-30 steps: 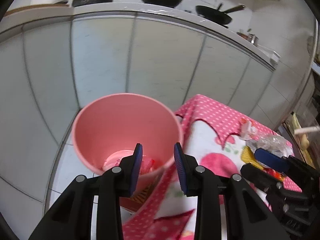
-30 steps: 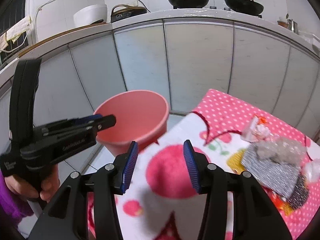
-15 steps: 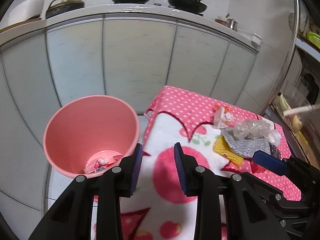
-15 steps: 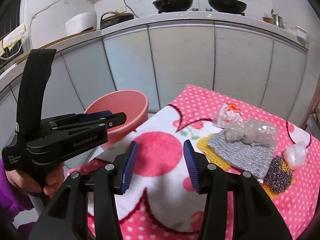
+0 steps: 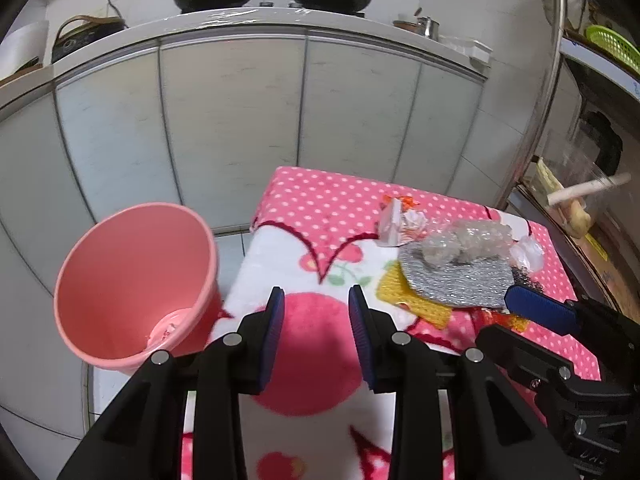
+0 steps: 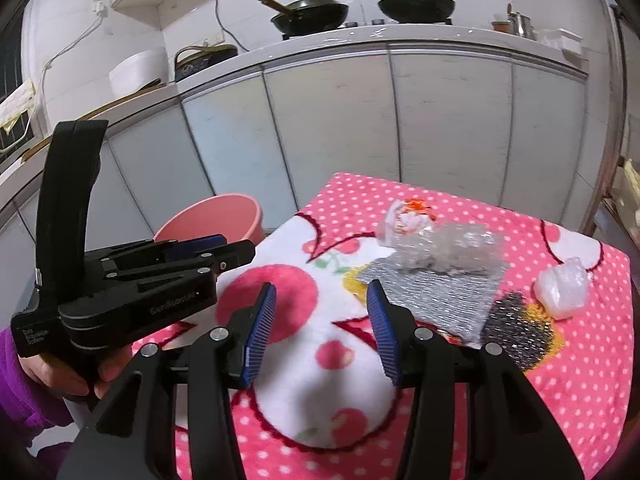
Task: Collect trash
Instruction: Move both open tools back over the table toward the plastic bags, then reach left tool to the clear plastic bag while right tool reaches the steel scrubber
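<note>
Inside the pink bin (image 5: 132,280), scraps look indistinct; both grippers (image 5: 316,322) (image 6: 322,322) gape, holding nothing.

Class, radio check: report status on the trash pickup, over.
Left gripper open, empty. Right gripper open, empty. Trash pile on blanket; pink bin beside it. Nothing blocking.

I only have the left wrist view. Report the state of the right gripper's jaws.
Observer: The right gripper is open, with nothing between its pads.
Operator: Now tell me what that gripper is hiding from me beside the silver sheet.
Observer: A dark steel scourer lies on the blanket just right of the silver sheet.
</note>
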The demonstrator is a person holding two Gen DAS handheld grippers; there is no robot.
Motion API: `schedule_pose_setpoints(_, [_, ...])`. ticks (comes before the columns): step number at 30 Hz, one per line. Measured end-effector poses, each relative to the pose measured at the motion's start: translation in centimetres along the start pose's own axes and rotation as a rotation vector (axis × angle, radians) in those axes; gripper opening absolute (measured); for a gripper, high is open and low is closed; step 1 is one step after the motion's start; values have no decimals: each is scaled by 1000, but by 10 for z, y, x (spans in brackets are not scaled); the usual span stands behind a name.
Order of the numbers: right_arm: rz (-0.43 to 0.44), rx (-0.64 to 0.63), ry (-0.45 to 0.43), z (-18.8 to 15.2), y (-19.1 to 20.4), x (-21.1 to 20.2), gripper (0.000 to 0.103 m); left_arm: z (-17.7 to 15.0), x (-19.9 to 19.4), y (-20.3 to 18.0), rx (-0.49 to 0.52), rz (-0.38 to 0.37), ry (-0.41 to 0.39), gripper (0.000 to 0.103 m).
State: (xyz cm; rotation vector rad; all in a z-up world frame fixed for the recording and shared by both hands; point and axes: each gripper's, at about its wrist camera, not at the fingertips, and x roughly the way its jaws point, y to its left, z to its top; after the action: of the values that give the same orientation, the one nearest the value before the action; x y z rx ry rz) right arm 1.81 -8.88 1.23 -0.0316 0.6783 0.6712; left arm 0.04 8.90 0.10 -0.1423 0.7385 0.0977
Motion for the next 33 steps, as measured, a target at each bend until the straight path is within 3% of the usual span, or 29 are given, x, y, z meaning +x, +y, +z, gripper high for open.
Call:
schedule_pose_setpoints(10, [-70, 74, -18, -10, -42, -16, 48, 7, 11, -27, 39, -54, -3, 32])
schedule_pose_setpoints(20, [-148, 202, -25, -27, -100, -35, 48, 19, 29, -73, 164, -204, 8, 33])
schedule_pose_setpoints(33, [-223, 289, -58, -23, -147, -45, 48, 46, 65, -130, 342, -318, 10, 33])
